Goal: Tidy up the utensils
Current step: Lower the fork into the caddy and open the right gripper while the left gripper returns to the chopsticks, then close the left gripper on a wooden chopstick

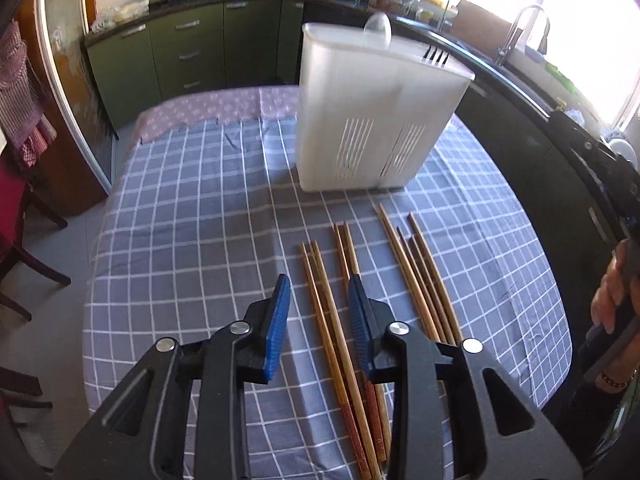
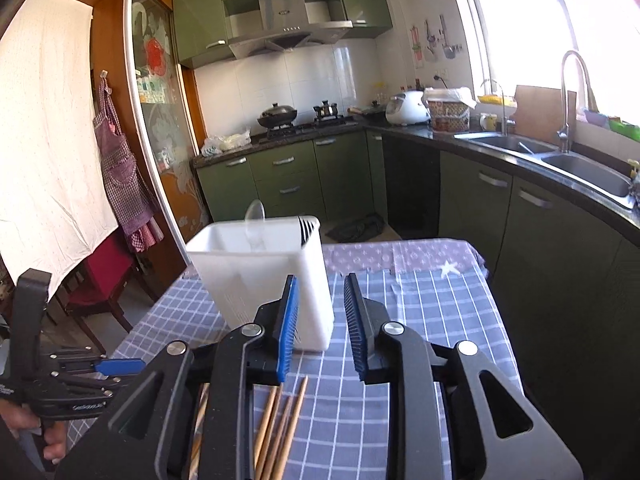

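Observation:
Several wooden chopsticks (image 1: 340, 312) lie in loose groups on the blue checked tablecloth (image 1: 192, 216). A white plastic utensil holder (image 1: 372, 108) stands behind them, with a spoon (image 1: 378, 24) and a fork (image 1: 436, 56) sticking out. My left gripper (image 1: 318, 300) is open and empty, low over the left group of chopsticks, its jaws on either side of them. My right gripper (image 2: 320, 312) is open and empty, held above the table in front of the holder (image 2: 260, 276). Chopstick tips (image 2: 280, 420) show below it. The left gripper also shows in the right wrist view (image 2: 120, 366).
The table ends at a pink patterned cloth (image 1: 224, 108) on the far side. Dark green kitchen cabinets (image 2: 288, 176), a stove with pots (image 2: 280, 114) and a sink (image 2: 580, 168) surround the table. A red chair (image 2: 104, 280) stands at the left.

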A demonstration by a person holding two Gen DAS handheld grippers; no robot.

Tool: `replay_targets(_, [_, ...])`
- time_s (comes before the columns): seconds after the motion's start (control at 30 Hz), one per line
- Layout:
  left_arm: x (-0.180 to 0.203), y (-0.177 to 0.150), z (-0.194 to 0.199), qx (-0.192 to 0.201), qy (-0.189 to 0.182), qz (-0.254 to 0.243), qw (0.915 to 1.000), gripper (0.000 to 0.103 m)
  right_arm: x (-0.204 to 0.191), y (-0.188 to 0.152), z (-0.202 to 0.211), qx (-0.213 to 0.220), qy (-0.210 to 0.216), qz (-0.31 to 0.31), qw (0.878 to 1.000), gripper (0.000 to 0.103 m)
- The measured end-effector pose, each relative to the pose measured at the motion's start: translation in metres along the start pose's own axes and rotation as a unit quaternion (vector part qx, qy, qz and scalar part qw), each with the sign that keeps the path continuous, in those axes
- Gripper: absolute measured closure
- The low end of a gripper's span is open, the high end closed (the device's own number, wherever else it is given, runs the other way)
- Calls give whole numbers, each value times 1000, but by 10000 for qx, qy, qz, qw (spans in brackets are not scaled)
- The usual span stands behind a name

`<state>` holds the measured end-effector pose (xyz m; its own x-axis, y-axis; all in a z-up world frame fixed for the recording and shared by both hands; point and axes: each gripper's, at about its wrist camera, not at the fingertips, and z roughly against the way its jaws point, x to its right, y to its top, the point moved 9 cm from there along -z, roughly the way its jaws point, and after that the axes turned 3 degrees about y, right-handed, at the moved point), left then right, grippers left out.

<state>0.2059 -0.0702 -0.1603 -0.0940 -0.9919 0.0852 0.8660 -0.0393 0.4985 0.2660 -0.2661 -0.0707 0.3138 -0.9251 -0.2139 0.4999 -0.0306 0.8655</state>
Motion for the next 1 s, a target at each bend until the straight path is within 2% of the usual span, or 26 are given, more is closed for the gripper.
replay_targets(0.13, [4, -15, -32, -593, 34, 31, 9982, 85, 15, -37, 1, -499, -49, -124, 9987, 79])
replay_targets(0.23, [3, -19, -46, -828, 118, 52, 9965, 87, 23, -58, -1, -725, -69, -193, 9972, 79])
replay_targets(0.37, [0, -21, -55, -980, 246, 95, 9948, 91, 29, -69, -4, -870, -54, -259, 9959, 79])
replay_targets(0.47, [0, -23, -58, -1071, 291, 91, 9938, 91, 30, -75, -4, -920, -18, -290, 9953, 74])
replay_targets(0.7, [3, -25, -69, -1261, 411, 43, 9912, 92, 30, -78, -7, -1071, -33, -277, 9939, 75])
replay_targets(0.9, [12, -28, -73, -1443, 398, 15, 9887, 92, 26, -83, -13, -1388, -125, -49, 9902, 75])
replay_targets(1.0, [12, -29, -73, -1595, 351, 48, 9866, 93, 20, -88, -23, -1727, -16, 79, 9849, 74])
